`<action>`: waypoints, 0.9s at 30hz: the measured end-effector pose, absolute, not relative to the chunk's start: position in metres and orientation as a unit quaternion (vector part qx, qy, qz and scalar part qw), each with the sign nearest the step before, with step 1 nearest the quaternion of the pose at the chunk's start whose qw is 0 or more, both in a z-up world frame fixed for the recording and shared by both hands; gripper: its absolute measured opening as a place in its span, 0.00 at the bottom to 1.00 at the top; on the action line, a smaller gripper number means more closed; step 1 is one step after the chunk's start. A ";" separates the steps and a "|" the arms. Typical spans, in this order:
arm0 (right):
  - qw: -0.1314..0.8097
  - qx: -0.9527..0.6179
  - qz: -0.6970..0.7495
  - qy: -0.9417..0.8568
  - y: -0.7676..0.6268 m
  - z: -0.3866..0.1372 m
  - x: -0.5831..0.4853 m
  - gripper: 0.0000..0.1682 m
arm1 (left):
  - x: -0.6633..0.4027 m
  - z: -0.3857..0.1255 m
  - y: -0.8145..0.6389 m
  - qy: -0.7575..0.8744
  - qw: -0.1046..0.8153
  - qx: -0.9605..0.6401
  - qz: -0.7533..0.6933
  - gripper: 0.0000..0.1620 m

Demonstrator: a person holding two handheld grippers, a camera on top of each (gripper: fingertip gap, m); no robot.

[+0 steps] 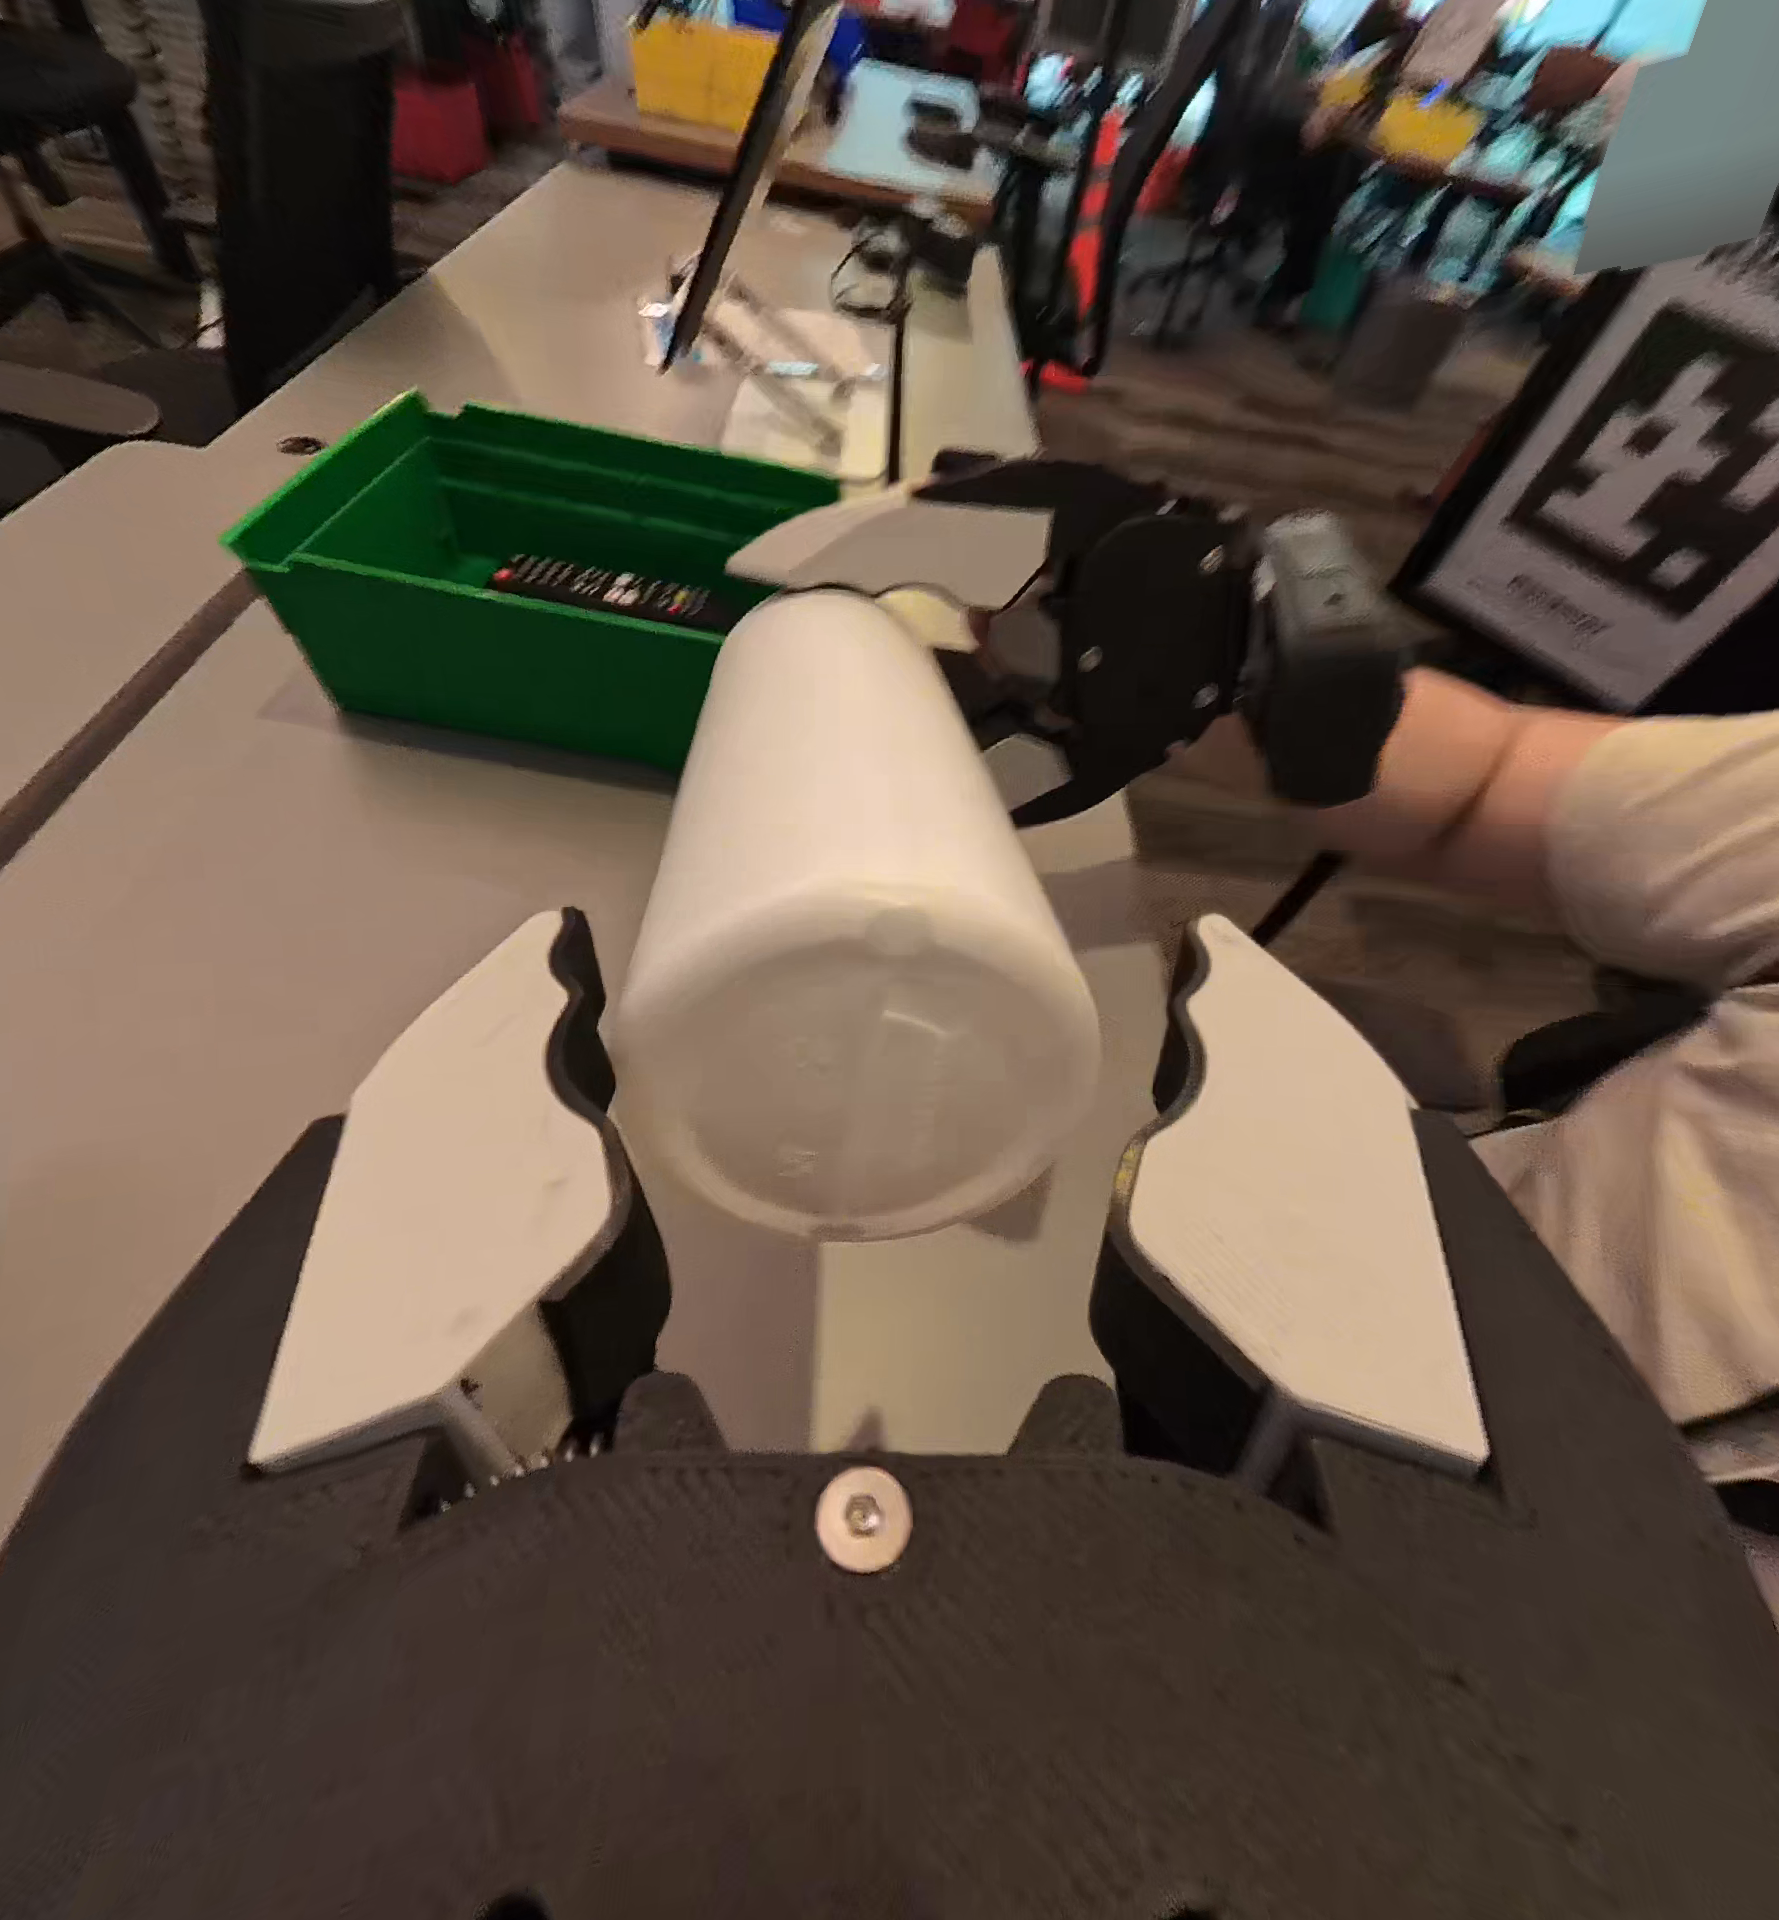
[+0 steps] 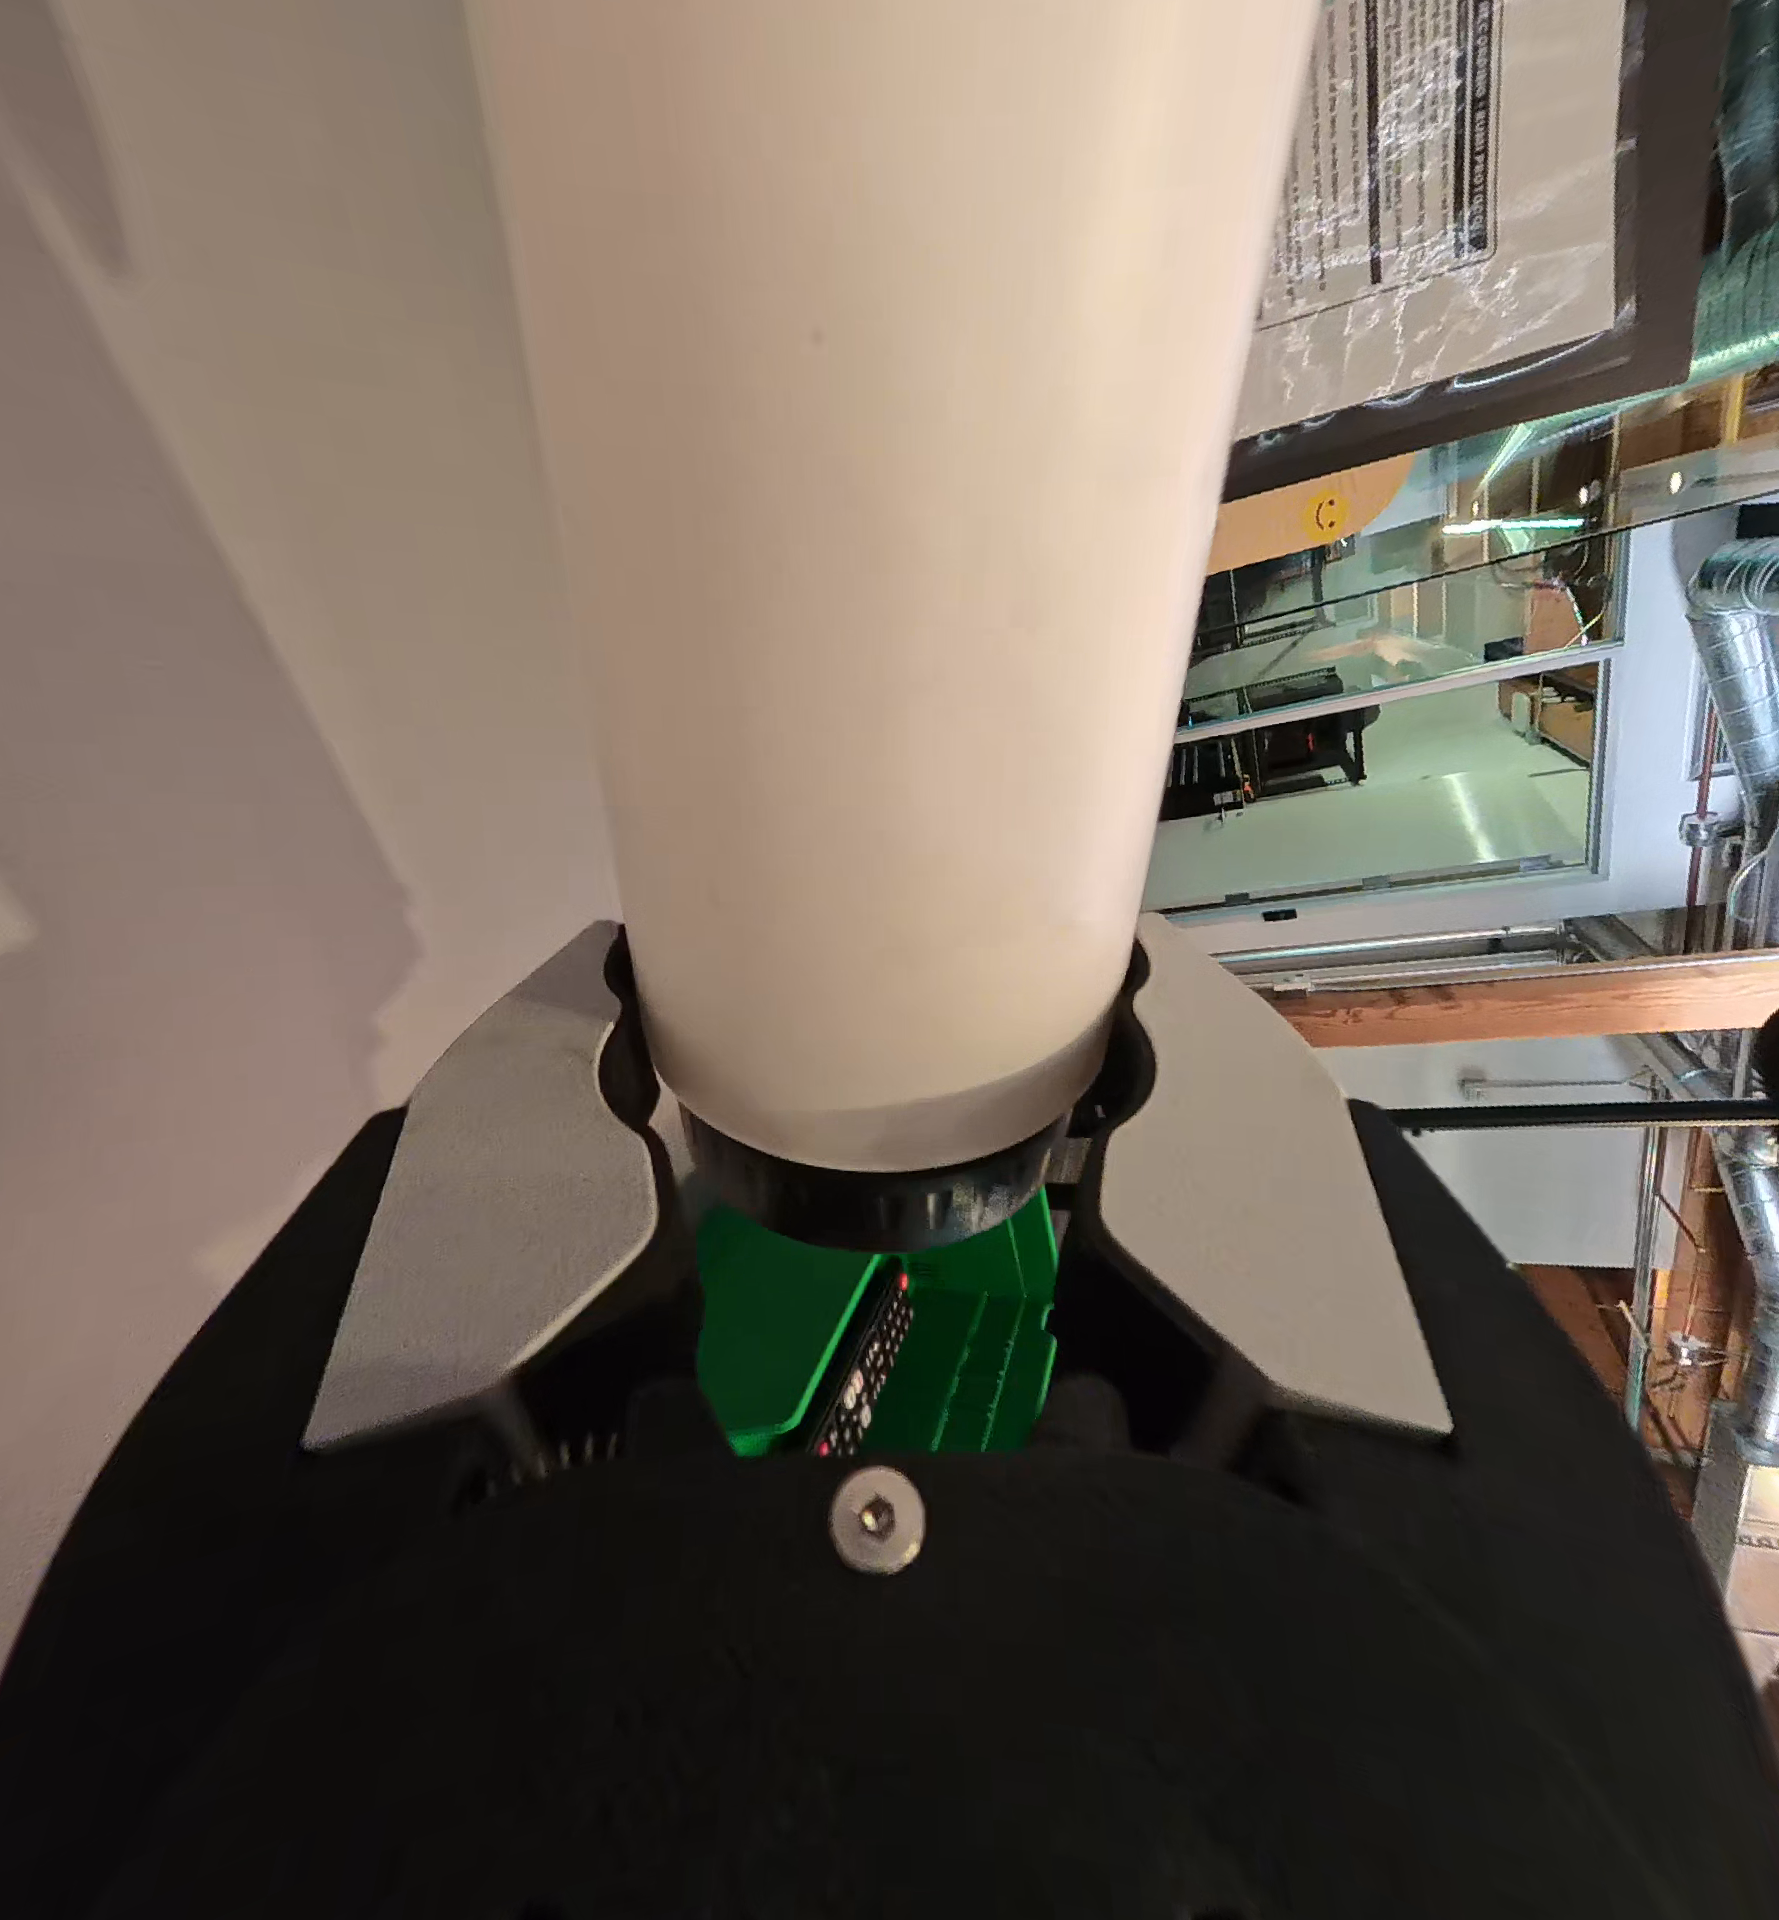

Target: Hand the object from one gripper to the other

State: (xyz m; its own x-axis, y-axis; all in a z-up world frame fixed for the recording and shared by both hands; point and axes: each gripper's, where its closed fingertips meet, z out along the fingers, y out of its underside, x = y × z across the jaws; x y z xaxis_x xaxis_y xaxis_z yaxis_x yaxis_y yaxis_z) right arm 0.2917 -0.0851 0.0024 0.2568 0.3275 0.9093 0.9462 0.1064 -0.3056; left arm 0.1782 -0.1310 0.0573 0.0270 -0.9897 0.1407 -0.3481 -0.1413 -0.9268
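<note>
A green bin holding a remote sits on a table.

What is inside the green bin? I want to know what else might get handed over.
The green bin holds a black remote control lying flat on its floor. The near wall and the white bottle cover part of the inside, so anything more there is hidden.

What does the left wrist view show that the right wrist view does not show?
Only the left wrist view shows the left tongs open around the bottle's base, the table, a person's sleeve and the right tongs from outside.

Only the right wrist view shows the bottle's black cap, the right tongs shut just above it, and silver ducts.

Both show the white bottle and the green bin with a remote control inside.
</note>
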 end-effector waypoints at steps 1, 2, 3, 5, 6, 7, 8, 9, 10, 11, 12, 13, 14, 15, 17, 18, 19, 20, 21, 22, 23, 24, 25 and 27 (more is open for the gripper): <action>0.517 -0.600 -0.297 -0.534 -0.085 0.003 0.292 0.52 | 0.179 0.052 -0.127 0.548 0.376 -0.626 -0.409 0.66; 0.512 -0.603 -0.299 -0.534 -0.085 0.003 0.293 0.52 | 0.180 0.048 -0.123 0.549 0.385 -0.632 -0.388 0.68; 0.507 -0.605 -0.304 -0.533 -0.085 0.003 0.294 0.52 | 0.182 0.046 -0.119 0.547 0.394 -0.637 -0.374 0.67; 0.504 -0.606 -0.314 -0.529 -0.085 0.005 0.297 0.52 | 0.184 0.044 -0.111 0.542 0.413 -0.642 -0.353 0.62; 0.503 -0.605 -0.319 -0.528 -0.085 0.006 0.299 0.52 | 0.185 0.043 -0.110 0.543 0.412 -0.640 -0.354 0.61; 0.503 -0.602 -0.323 -0.528 -0.085 0.006 0.300 0.52 | 0.186 0.042 -0.109 0.547 0.412 -0.638 -0.353 0.61; 0.503 -0.600 -0.327 -0.528 -0.085 0.008 0.302 0.52 | 0.187 0.043 -0.108 0.547 0.416 -0.634 -0.354 0.61; 0.503 -0.599 -0.330 -0.528 -0.085 0.009 0.303 0.52 | 0.188 0.044 -0.107 0.544 0.421 -0.632 -0.357 0.60; 0.503 -0.597 -0.334 -0.528 -0.085 0.012 0.304 0.52 | 0.188 0.047 -0.105 0.539 0.430 -0.629 -0.359 0.59; 0.505 -0.592 -0.340 -0.528 -0.085 0.017 0.304 0.52 | 0.188 0.051 -0.105 0.537 0.441 -0.621 -0.363 0.59; 0.509 -0.585 -0.347 -0.527 -0.085 0.023 0.305 0.52 | 0.188 0.057 -0.105 0.533 0.457 -0.610 -0.368 0.59; 0.512 -0.580 -0.355 -0.525 -0.086 0.030 0.305 0.52 | 0.188 0.064 -0.105 0.525 0.471 -0.602 -0.374 0.58; 0.513 -0.576 -0.363 -0.523 -0.086 0.036 0.305 0.52 | 0.188 0.070 -0.105 0.516 0.482 -0.597 -0.382 0.58; 0.514 -0.568 -0.374 -0.523 -0.087 0.043 0.306 0.52 | 0.187 0.075 -0.107 0.510 0.488 -0.588 -0.394 0.58; 0.515 -0.548 -0.400 -0.524 -0.089 0.056 0.306 0.52 | 0.186 0.081 -0.110 0.504 0.489 -0.579 -0.415 0.59; 0.516 -0.542 -0.406 -0.525 -0.091 0.062 0.305 0.52 | 0.186 0.081 -0.112 0.504 0.482 -0.576 -0.426 0.62; 0.517 -0.533 -0.413 -0.527 -0.092 0.067 0.303 0.52 | 0.186 0.079 -0.112 0.503 0.473 -0.581 -0.431 0.63; 0.513 -0.522 -0.426 -0.531 -0.093 0.072 0.303 0.52 | 0.187 0.079 -0.111 0.498 0.470 -0.584 -0.436 0.64; 0.505 -0.513 -0.442 -0.535 -0.093 0.076 0.303 0.52 | 0.187 0.078 -0.110 0.495 0.471 -0.582 -0.442 0.64; 0.496 -0.508 -0.451 -0.540 -0.093 0.080 0.304 0.52 | 0.188 0.078 -0.108 0.492 0.468 -0.581 -0.449 0.64; 0.490 -0.504 -0.457 -0.545 -0.093 0.083 0.305 0.52 | 0.189 0.079 -0.107 0.488 0.472 -0.575 -0.457 0.63; 0.484 -0.499 -0.462 -0.551 -0.093 0.087 0.306 0.52 | 0.190 0.082 -0.106 0.481 0.476 -0.568 -0.468 0.63; 0.477 -0.495 -0.467 -0.556 -0.093 0.091 0.307 0.52 | 0.191 0.083 -0.105 0.474 0.480 -0.563 -0.478 0.63; 0.462 -0.481 -0.490 -0.562 -0.093 0.104 0.309 0.52 | 0.194 0.088 -0.102 0.445 0.485 -0.552 -0.512 0.63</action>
